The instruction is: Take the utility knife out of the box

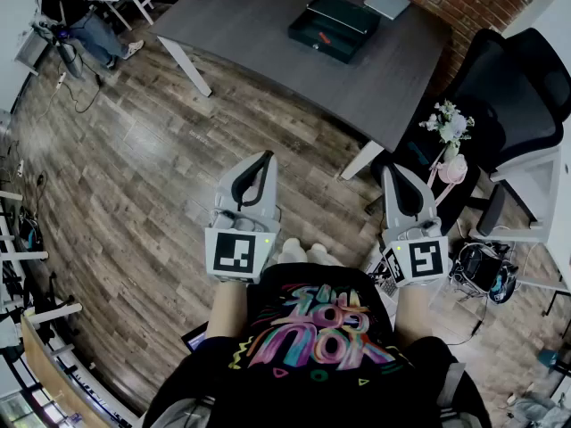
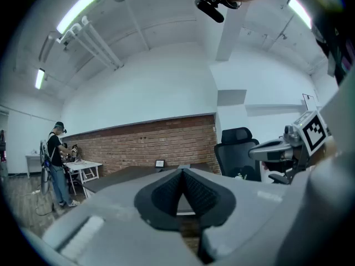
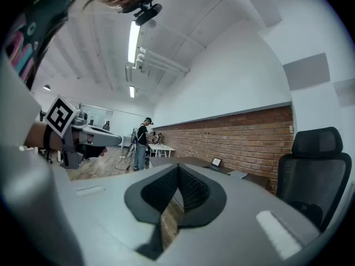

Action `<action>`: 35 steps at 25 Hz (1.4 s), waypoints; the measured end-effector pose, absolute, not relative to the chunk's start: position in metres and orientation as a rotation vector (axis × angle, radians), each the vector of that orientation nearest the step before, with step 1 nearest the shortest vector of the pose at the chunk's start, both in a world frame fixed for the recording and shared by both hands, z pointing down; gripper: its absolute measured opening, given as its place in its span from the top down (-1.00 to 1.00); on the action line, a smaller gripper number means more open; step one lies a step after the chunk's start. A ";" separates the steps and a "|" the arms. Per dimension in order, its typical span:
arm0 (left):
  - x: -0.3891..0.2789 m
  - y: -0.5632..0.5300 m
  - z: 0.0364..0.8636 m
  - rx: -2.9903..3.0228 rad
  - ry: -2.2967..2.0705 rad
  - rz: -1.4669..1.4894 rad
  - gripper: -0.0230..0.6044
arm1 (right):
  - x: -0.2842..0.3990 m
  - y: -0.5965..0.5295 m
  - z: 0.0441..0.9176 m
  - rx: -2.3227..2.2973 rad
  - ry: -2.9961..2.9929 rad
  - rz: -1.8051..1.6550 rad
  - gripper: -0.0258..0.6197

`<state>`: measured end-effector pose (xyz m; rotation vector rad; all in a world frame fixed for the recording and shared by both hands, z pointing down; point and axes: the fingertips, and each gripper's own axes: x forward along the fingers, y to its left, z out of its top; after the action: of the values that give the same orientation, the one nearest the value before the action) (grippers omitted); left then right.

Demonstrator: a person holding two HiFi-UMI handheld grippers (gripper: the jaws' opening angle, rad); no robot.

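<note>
In the head view a dark open box point(image 1: 332, 25) lies on the grey table point(image 1: 268, 25) far ahead. A small red thing point(image 1: 323, 36) shows inside it; I cannot tell whether it is the utility knife. Both grippers are held level in front of the person's body, over the wooden floor and well short of the table. The left gripper point(image 1: 266, 157) point(image 2: 182, 170) is shut with nothing between its pads. My right gripper point(image 1: 391, 169) point(image 3: 177, 168) is also shut and empty, its pads meeting.
A black office chair point(image 1: 508, 105) and a small bunch of flowers point(image 1: 449, 125) stand right of the table. A grey laptop point(image 1: 386, 3) lies behind the box. A person point(image 1: 76, 16) works at a white table at far left. Cables lie on the floor point(image 1: 134, 176).
</note>
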<state>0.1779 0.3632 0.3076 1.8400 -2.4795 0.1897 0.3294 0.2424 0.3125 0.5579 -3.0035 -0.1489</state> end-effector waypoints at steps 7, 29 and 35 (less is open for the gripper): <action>0.195 0.368 0.307 1.836 -2.492 0.204 0.92 | 0.349 0.245 0.316 0.579 -2.997 -0.129 0.92; 0.177 0.369 0.330 1.754 -2.512 0.202 0.92 | 0.329 0.231 0.348 0.500 -2.969 -0.093 0.92; 0.114 0.335 0.334 1.766 -2.487 0.210 0.92 | 0.266 0.201 0.352 0.487 -2.948 -0.085 0.92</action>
<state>0.1138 0.3350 0.3343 1.7664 -2.4873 0.2096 0.2659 0.2006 0.3519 0.4871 -2.9478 -0.0854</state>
